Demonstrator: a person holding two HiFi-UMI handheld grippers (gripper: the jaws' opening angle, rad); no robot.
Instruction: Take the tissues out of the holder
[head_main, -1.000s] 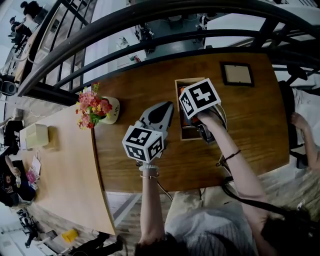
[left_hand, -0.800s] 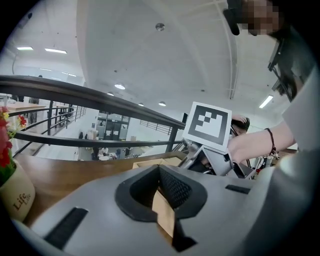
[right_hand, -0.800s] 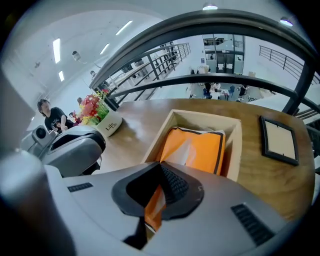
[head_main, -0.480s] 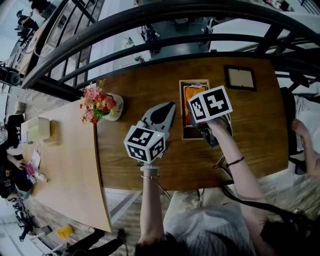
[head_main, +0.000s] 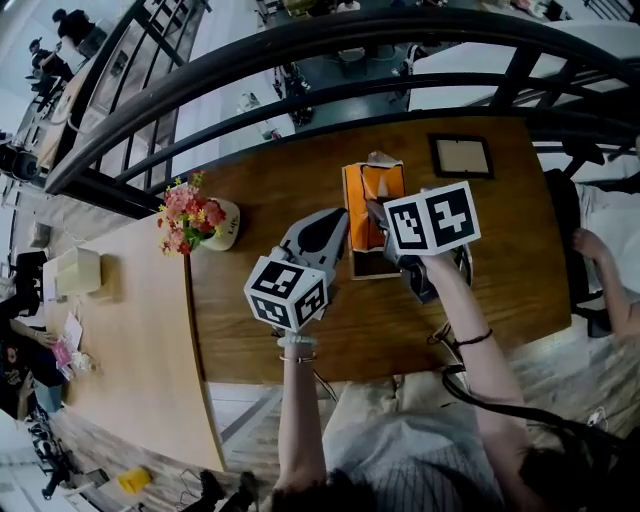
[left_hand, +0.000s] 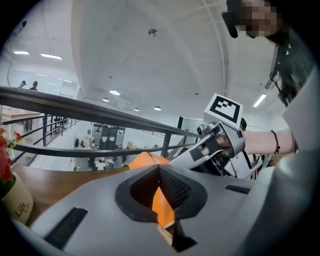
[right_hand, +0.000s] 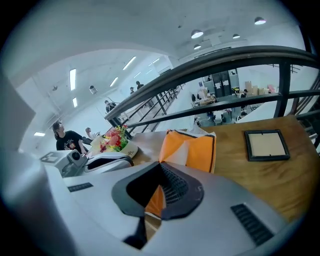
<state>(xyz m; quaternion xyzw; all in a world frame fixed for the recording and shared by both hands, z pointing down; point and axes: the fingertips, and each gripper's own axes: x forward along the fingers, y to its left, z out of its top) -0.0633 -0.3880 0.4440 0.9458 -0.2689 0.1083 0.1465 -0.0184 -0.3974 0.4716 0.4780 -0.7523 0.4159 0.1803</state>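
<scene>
The tissues, an orange pack with a white sheet poking from its far end, stand tilted up out of the holder. The far end is raised and the near end is low at the holder's mouth. The right tool reaches in from the near right and is clamped narrow on the pack's near end. In the right gripper view orange wrapper fills the slot between the closed jaws of that tool, and the rest of the pack rises just beyond them.

The left tool lies just beside the pack, on its left, with its tip against the holder's left wall. In the left gripper view its jaws are drawn narrow too. A pale wooden edge shows low between them, seemingly the holder's wall, and the orange pack stands right behind.

The holder is an open wooden box flat on the desk. The part not covered by the pack looks dark, and I cannot tell what else is inside.

On the desk, a picture frame lies well to the right of the pack. A white pot of flowers stands well to the left, near the desk's edge.
</scene>
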